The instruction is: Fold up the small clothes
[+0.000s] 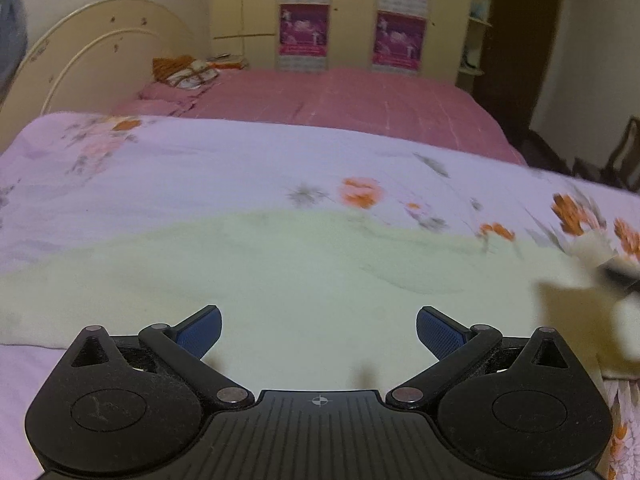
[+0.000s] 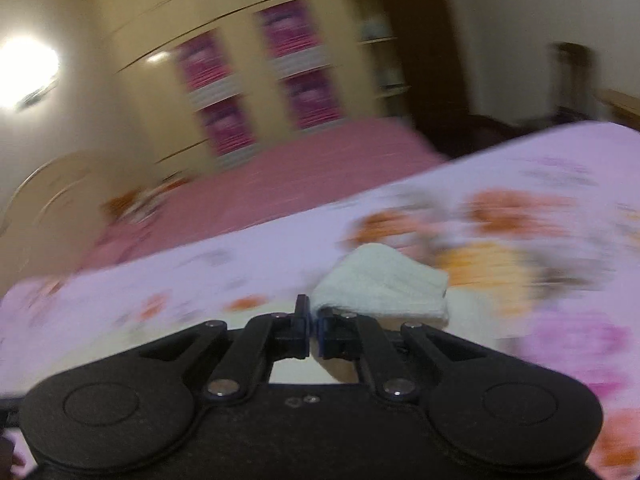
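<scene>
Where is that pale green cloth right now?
The pale green cloth lies spread on the floral sheet just ahead of the open left hand-held gripper; in the right wrist view, the shut right hand-held gripper pinches its bunched corner.

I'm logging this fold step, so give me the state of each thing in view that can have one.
Left tool: open, nothing between its pads, over the pale cloth.
Right tool: shut on the pale cloth, its edge pinched and lifted.
Pale cloth: mostly flat on the floral sheet, one part raised and bunched.
Floral sheet: spread flat.
Pink bedspread: spread flat.
</scene>
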